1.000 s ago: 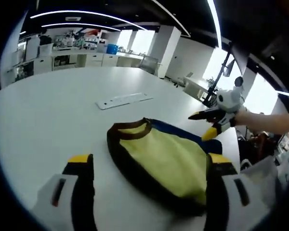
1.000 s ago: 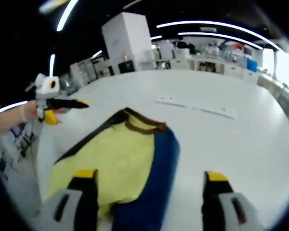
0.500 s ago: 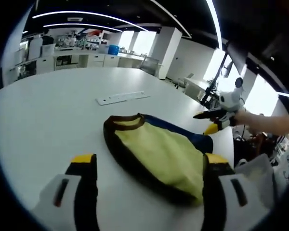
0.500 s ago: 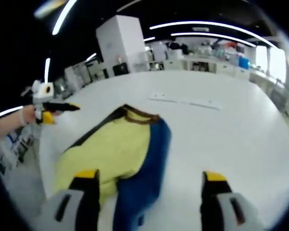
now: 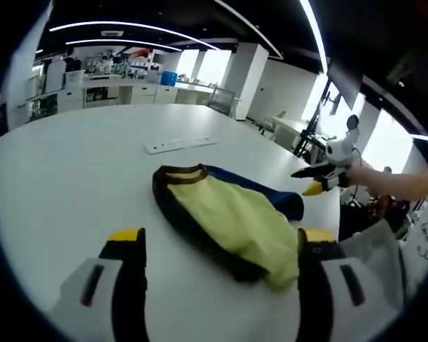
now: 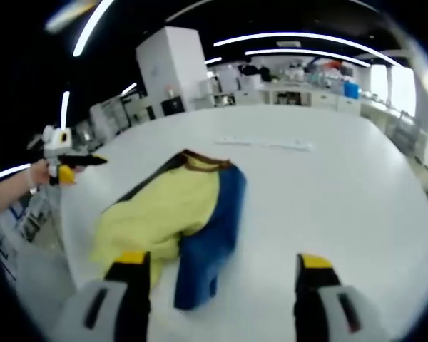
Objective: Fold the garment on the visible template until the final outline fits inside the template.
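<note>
Garment: I see the yellow, blue and brown-trimmed shirt [image 5: 228, 217] lying on the white counter [image 5: 71, 171], soft and rumpled, long axis running from its brown collar, at the far end, back toward me.
Left gripper [image 5: 214, 249]: I hold it low over the counter, jaws wide apart, gripping nothing.
Right gripper [image 6: 217, 271]: jaws equally spread and empty, the shirt's blue side between them.

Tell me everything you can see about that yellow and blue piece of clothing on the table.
The garment is soft cloth, yellow on its folded-over face with a dark brown collar and dark edging, and a blue layer showing beside it. It lies bunched and loosely folded on the white table, near one edge. Neither gripper touches it; both sets of fingers stand open around empty space.
</note>
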Demonstrator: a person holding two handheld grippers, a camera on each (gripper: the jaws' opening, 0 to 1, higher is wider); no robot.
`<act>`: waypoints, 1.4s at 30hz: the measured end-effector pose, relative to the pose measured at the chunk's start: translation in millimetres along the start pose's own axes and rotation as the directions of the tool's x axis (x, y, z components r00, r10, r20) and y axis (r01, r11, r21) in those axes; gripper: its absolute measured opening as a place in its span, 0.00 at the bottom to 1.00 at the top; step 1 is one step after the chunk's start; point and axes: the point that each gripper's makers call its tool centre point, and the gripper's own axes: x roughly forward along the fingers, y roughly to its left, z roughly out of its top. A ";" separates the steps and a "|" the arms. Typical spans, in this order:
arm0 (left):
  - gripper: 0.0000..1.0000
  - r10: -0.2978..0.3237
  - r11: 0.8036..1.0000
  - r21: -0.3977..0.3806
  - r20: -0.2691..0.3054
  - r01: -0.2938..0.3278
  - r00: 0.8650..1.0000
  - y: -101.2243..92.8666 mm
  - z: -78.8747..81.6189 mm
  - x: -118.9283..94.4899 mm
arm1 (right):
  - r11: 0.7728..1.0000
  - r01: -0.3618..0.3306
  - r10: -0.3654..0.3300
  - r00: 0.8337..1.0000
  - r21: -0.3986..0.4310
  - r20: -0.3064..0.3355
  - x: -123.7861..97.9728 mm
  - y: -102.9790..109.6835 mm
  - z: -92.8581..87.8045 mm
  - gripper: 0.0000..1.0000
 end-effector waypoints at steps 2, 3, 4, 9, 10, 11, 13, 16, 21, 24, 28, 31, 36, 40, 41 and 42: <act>0.85 -0.003 1.000 0.015 0.008 0.003 1.000 -6.1 -1.3 -4.1 | 1.000 0.001 -0.001 1.000 -0.001 -0.007 -1.9 0.9 -6.0 0.81; 0.85 -0.002 1.000 0.017 0.010 0.002 1.000 -5.3 -2.1 -6.1 | 1.000 -0.001 0.001 1.000 0.001 -0.012 -5.8 2.1 -12.2 0.81; 0.84 0.001 1.000 0.012 0.010 -0.001 1.000 -2.4 -2.9 -7.3 | 1.000 -0.003 0.003 1.000 0.005 -0.012 -5.6 2.3 -13.5 0.80; 0.84 0.005 1.000 0.004 0.023 -0.005 1.000 -9.4 -9.0 -15.7 | 1.000 -0.010 0.010 1.000 0.018 -0.009 -5.7 1.5 -16.9 0.74; 0.84 0.007 1.000 0.001 0.021 -0.007 1.000 -5.1 -8.9 -16.9 | 1.000 -0.008 0.009 1.000 0.020 -0.008 -5.9 1.4 -17.8 0.74; 0.84 0.009 1.000 0.002 0.020 -0.009 1.000 -5.3 -9.2 -17.4 | 1.000 -0.010 0.010 1.000 0.024 -0.005 -5.8 1.5 -18.8 0.73; 0.84 0.011 1.000 0.002 0.019 -0.011 1.000 -5.9 -9.9 -19.1 | 0.999 -0.015 0.015 1.000 0.033 -0.007 -6.1 3.4 -21.4 0.70; 0.83 0.021 1.000 -0.002 0.017 -0.021 1.000 -2.1 -11.7 -21.2 | 0.999 -0.027 0.027 0.999 0.037 -0.017 -6.2 7.5 -25.8 0.61; 0.83 0.023 1.000 -0.012 0.016 -0.023 1.000 -1.6 -13.8 -20.9 | 0.996 -0.070 0.072 0.997 0.061 -0.028 -4.8 15.4 -30.0 0.31; 0.83 0.025 1.000 -0.015 0.017 -0.025 1.000 -1.6 -14.0 -21.1 | 0.996 -0.071 0.073 0.996 0.051 -0.042 -1.6 15.7 -35.0 0.21; 0.83 0.020 1.000 -0.023 0.021 -0.020 1.000 -6.3 -14.7 -20.5 | 0.996 -0.069 0.071 0.996 0.059 -0.046 0.7 14.1 -36.7 0.12; 0.83 0.016 1.000 -0.024 0.021 -0.016 1.000 -8.0 -15.0 -20.3 | 0.995 -0.065 0.068 0.997 0.080 -0.035 -0.1 13.5 -33.2 0.00; 0.82 0.016 0.999 -0.028 0.022 -0.015 1.000 -10.0 -16.1 -20.4 | 0.996 -0.069 0.071 0.997 0.060 -0.034 -1.4 15.8 -28.1 0.00; 0.82 0.018 0.999 -0.040 0.038 -0.016 0.999 -10.4 -13.1 -21.7 | 0.996 -0.078 0.078 0.997 0.048 0.004 -2.1 16.0 -8.5 0.00; 0.82 0.017 0.999 -0.043 0.041 -0.016 0.999 -9.6 -12.9 -21.7 | 0.995 -0.085 0.085 0.996 0.046 0.014 -1.3 17.1 -2.9 0.00; 0.82 0.017 0.999 -0.043 0.042 -0.015 0.999 -8.6 -12.9 -21.5 | 0.994 -0.098 0.096 0.995 0.046 0.025 -3.2 22.0 4.6 0.00</act>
